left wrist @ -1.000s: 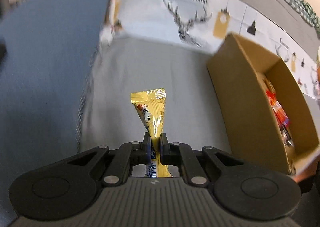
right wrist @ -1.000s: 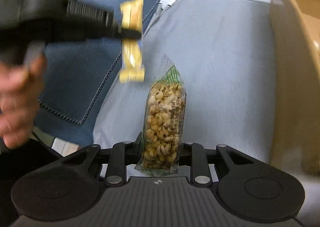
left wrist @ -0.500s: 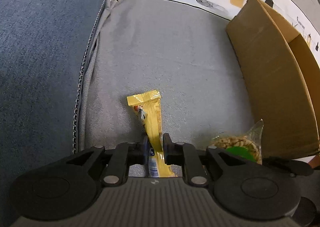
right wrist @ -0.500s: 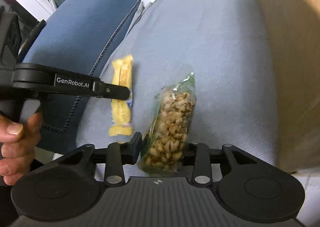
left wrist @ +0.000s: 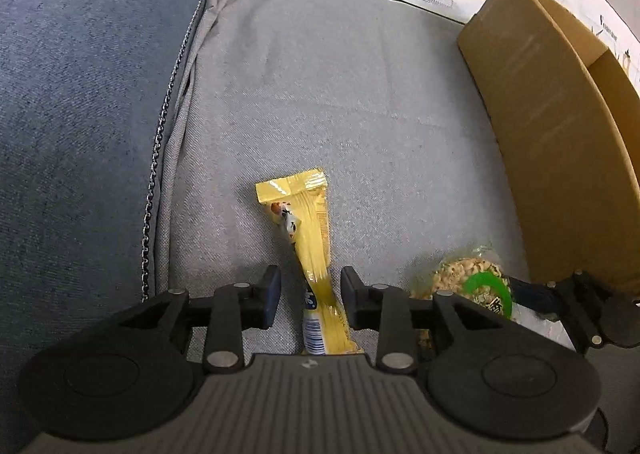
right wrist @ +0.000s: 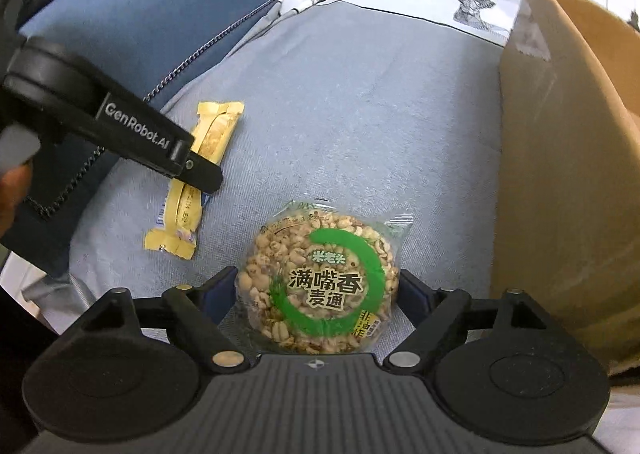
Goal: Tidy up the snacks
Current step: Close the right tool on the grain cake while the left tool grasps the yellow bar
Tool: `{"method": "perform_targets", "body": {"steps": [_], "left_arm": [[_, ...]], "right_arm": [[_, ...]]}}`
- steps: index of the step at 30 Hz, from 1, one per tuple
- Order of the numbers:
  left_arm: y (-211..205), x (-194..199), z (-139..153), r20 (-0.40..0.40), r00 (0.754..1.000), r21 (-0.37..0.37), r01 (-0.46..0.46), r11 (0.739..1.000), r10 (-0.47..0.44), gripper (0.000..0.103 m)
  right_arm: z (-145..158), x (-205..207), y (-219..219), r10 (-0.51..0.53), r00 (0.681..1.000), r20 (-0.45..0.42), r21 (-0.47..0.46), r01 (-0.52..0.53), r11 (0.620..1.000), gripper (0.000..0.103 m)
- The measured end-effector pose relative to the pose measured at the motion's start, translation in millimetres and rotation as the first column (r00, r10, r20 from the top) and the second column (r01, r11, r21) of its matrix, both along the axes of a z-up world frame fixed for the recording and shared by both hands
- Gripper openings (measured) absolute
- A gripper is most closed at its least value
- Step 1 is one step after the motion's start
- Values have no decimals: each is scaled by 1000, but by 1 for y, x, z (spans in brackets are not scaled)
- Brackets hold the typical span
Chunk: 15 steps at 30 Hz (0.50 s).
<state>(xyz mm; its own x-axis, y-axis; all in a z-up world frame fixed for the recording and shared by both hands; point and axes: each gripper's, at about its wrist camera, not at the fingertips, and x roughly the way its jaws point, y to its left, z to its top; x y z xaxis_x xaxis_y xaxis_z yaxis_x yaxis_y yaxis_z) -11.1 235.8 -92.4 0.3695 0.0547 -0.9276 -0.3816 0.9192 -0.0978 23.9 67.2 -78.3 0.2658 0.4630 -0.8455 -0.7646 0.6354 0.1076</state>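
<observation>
Snacks both lie flat on the grey cushion [left wrist: 360,102] beside the cardboard box [left wrist: 560,126]: yellow bar [left wrist: 308,238] between the opening left gripper [left wrist: 309,286], puffed-grain cake [right wrist: 320,286] between the opening right gripper [right wrist: 320,290]; light, crinkly, slippery wrappers, cake crushable, so pinch edges gently.

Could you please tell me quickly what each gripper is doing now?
Left gripper: jaws opening, yellow snack bar released.
Right gripper: jaws opening, puffed grain cake released.

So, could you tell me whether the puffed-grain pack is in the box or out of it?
Out. The pack lies flat on the grey cushion, beside the box's outer wall.
</observation>
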Motion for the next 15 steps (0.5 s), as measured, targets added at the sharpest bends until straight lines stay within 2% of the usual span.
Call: {"method": "perform_targets", "body": {"steps": [3,8,15], "left_arm": [[-1,2,-3,-11,1000,2,7,1000,-7,36],[-2,6,-4,-17,1000,5,15,1000,-15,36],[-3,9,-7,-21,1000,10,23,1000,-23,36]], "right_arm": [[-1,-2,3,21,1000,11,-10,-20,1000,90],[-6,-3,7,36,999,17,-27,-36,999,90],[-7,-3,8,54,998,39,-27,-53,998,83]]}}
